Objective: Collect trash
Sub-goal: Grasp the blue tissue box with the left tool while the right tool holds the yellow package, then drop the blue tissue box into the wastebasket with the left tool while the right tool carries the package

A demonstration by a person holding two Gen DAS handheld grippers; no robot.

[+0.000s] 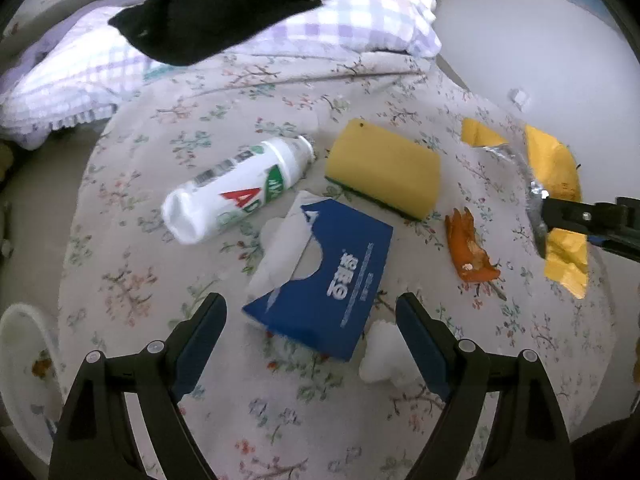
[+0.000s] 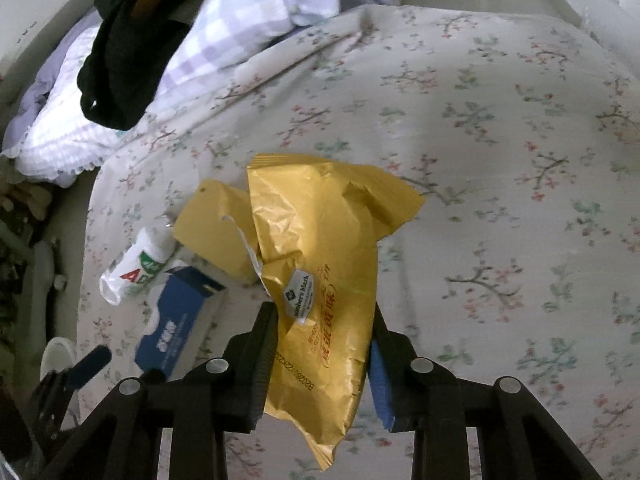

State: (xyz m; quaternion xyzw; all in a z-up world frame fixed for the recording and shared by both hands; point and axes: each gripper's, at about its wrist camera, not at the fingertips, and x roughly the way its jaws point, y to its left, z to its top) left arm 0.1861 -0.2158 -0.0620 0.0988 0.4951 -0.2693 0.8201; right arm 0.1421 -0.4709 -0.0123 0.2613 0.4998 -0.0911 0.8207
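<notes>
My right gripper is shut on a crumpled yellow snack wrapper, which hangs lifted above the floral bedsheet. The left wrist view shows the same wrapper at the far right, pinched by the right gripper. My left gripper stands open above a blue tissue pack, with nothing between its pads. A white bottle lies on its side beside a yellow sponge. An orange peel scrap and a crumpled white tissue lie near the pack.
A checked pillow with a black garment on it lies at the head of the bed. A white bin with scraps inside stands off the bed's left edge. The sheet's right half holds no objects.
</notes>
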